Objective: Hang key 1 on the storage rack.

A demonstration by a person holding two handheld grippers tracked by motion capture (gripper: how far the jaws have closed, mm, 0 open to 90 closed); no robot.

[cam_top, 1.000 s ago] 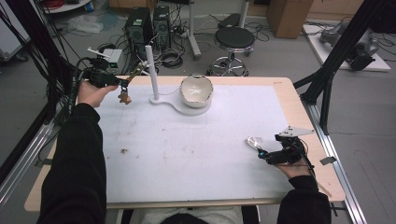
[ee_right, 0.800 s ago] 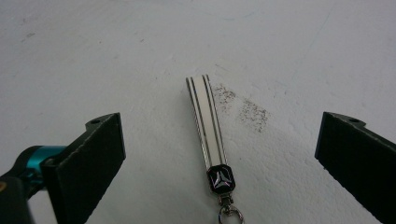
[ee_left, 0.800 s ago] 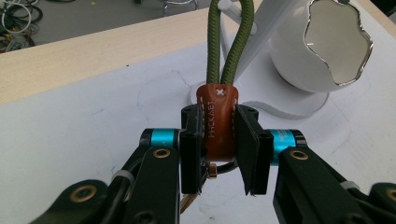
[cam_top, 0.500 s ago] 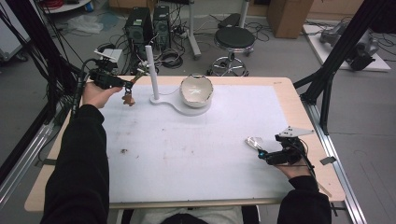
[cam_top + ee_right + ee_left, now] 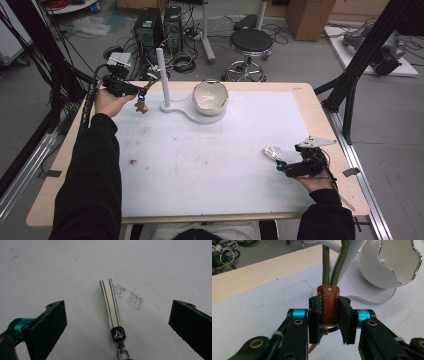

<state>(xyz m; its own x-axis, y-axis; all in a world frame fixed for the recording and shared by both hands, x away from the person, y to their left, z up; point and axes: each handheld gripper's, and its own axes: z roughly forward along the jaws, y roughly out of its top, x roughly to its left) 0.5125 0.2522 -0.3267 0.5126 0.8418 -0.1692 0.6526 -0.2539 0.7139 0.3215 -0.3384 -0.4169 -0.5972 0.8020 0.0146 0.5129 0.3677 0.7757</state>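
High view: at the bench's (image 5: pixel 300 105) far left, left tongs (image 5: pixel 329 315) pinch a brown leather tag (image 5: pixel 328 303) on a green cord (image 5: pixel 337 262), beside the white post (image 5: pixel 162 75) and bowl (image 5: pixel 210 96). Near right, right tongs (image 5: pixel 117 325) gape wide over a white strap keychain (image 5: pixel 110 303) lying flat.

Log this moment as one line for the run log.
left claw: shut on brown leather keychain with green cord, beside white post stand | right claw: open around white striped strap keychain, flat on table

Stamped lettering, seemingly "HICKMET", on brown leather tab (image 5: pixel 329 304), not clearly legible
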